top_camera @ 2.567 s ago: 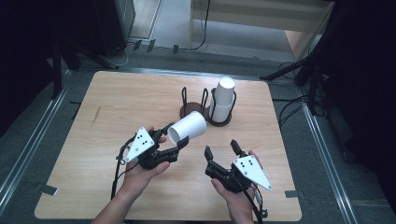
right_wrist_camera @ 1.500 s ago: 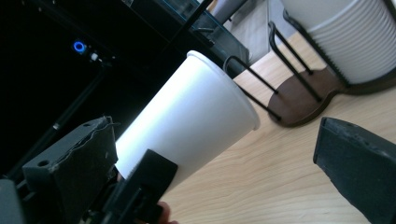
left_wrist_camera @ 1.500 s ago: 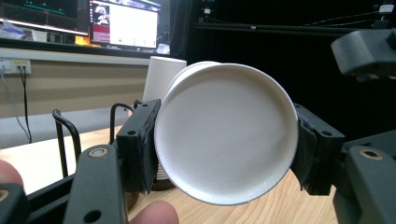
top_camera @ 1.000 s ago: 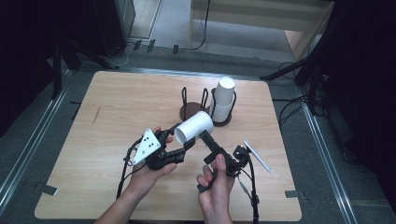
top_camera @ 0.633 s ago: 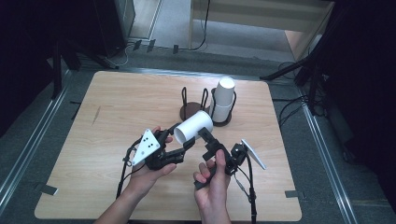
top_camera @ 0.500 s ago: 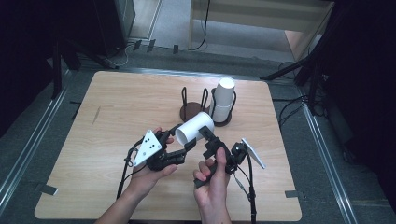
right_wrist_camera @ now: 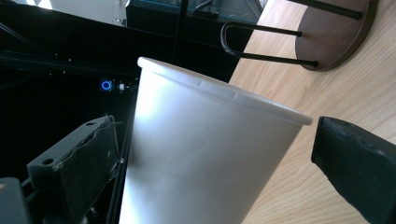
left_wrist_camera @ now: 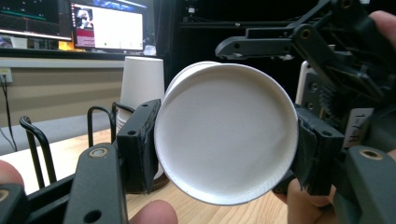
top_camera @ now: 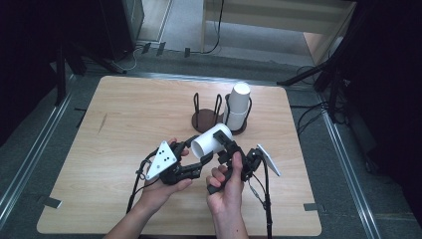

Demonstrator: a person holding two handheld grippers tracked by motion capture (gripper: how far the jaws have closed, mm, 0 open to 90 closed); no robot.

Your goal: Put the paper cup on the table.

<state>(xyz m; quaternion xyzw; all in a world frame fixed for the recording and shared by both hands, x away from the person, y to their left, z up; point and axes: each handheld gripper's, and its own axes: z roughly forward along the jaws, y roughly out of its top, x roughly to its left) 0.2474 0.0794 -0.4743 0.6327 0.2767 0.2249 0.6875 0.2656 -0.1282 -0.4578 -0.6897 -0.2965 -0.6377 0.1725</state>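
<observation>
A white paper cup (top_camera: 213, 138) lies on its side above the wooden table (top_camera: 124, 114). My left gripper (top_camera: 201, 152) is shut on it. In the left gripper view the cup's base (left_wrist_camera: 226, 140) faces the camera, and the left gripper (left_wrist_camera: 226, 149) presses a pad against each side of it. My right gripper (top_camera: 226, 144) reaches in from the right with its jaws straddling the same cup. In the right gripper view the cup wall (right_wrist_camera: 201, 154) stands between the jaws of the right gripper (right_wrist_camera: 210, 168), which is open with slim gaps beside both pads.
A dark wire cup holder with a stack of upturned white cups (top_camera: 239, 104) stands just behind the grippers. Beside it on the left is an empty holder (top_camera: 206, 118). In the left gripper view the stack of cups (left_wrist_camera: 140, 84) rises behind the held cup.
The right gripper has come in from the right, turned over, and now straddles the cup. The left gripper and the cup have barely shifted.
</observation>
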